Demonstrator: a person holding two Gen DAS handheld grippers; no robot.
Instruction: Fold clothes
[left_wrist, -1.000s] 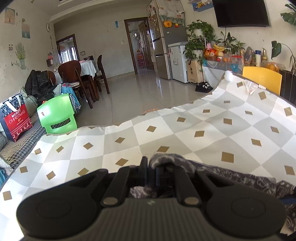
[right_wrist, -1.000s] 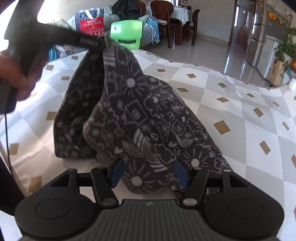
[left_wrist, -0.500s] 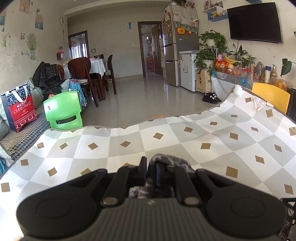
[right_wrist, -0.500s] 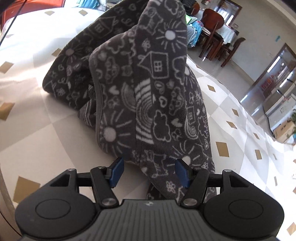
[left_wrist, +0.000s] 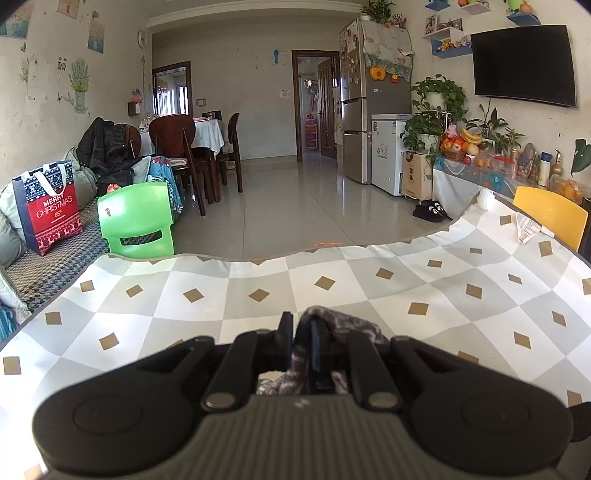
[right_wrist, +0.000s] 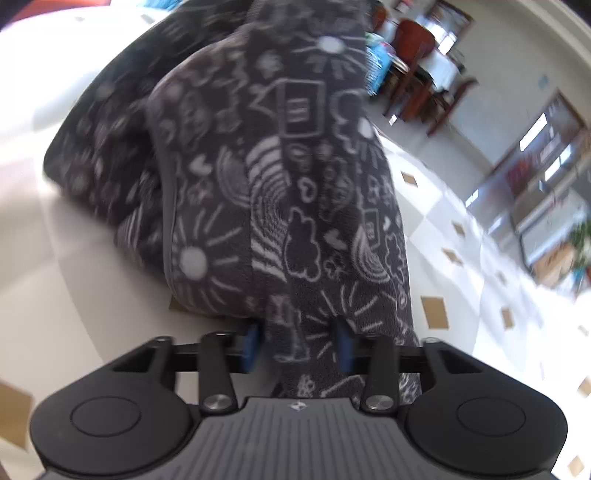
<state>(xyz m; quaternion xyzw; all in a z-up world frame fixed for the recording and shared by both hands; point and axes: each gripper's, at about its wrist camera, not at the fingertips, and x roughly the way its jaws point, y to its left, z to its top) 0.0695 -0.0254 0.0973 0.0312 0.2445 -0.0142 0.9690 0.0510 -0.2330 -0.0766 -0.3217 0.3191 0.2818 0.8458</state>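
A dark grey fleece garment (right_wrist: 288, 184) printed with white doodles hangs in a tall bunch over the checked tablecloth (right_wrist: 447, 236). In the right wrist view it fills the middle of the frame. My right gripper (right_wrist: 298, 343) has its blue-padded fingers pressed against a fold at the garment's lower edge. In the left wrist view only a small tuft of the garment (left_wrist: 347, 326) shows. My left gripper (left_wrist: 301, 332) is shut on it above the tablecloth (left_wrist: 369, 295). The rest of the cloth is hidden below the gripper body.
A green plastic chair (left_wrist: 136, 221) stands past the table's far edge. A yellow chair (left_wrist: 550, 218) is at the right, with a paper slip (left_wrist: 526, 229) on the table near it. Beyond are open floor, a dining table and a fridge.
My right gripper's fingers have narrowed onto the garment's lower fold while moving closer to it. The left gripper has lifted and levelled, still pinching the cloth.
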